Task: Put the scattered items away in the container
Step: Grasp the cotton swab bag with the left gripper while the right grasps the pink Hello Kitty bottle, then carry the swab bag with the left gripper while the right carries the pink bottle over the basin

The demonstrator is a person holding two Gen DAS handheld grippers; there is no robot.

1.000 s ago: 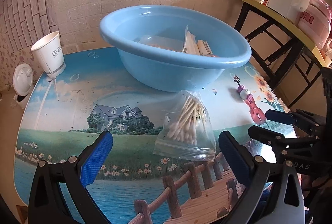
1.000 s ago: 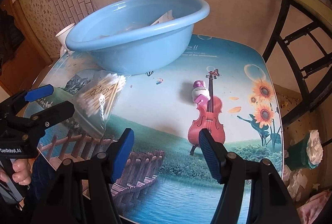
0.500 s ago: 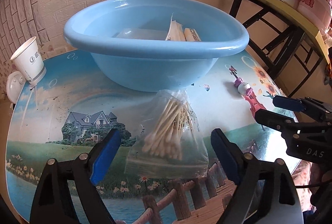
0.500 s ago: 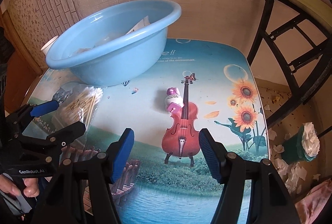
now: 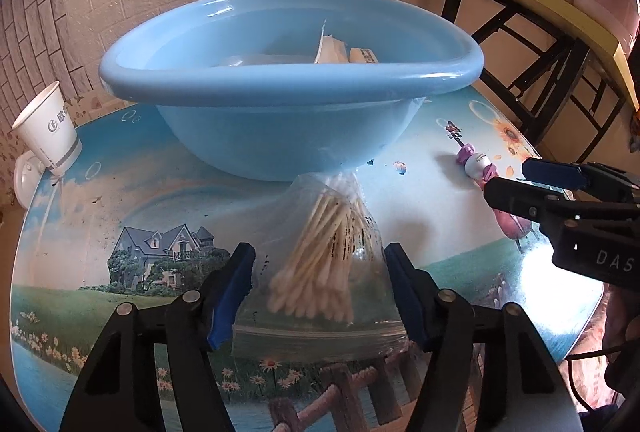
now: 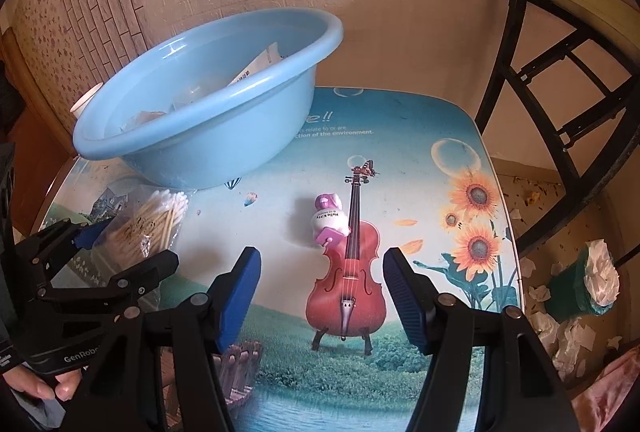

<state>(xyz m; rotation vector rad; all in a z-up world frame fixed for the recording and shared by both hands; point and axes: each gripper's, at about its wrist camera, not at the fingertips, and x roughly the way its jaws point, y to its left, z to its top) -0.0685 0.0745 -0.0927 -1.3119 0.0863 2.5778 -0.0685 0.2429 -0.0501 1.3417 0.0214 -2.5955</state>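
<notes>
Printed tabletop (image 5: 168,192) holds your swab bag (image 5: 320,268) at 6 o'clock of the basin (image 5: 280,136) — light, slippery film — between your spread left gripper (image 5: 320,284); pinch the bundle; right gripper (image 6: 320,288) gapes too.

Black fingers (image 5: 224,296), blue ribbed pads (image 6: 240,292)

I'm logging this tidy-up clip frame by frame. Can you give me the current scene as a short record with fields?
container: blue basin on the table, packets already inside
left gripper: open, fingers either side of the cotton swab bag
right gripper: open, pointed at the small pink bottle, not touching it
still out: cotton swab bag, small pink bottle
nearby: paper cup at the table's far left edge
</notes>
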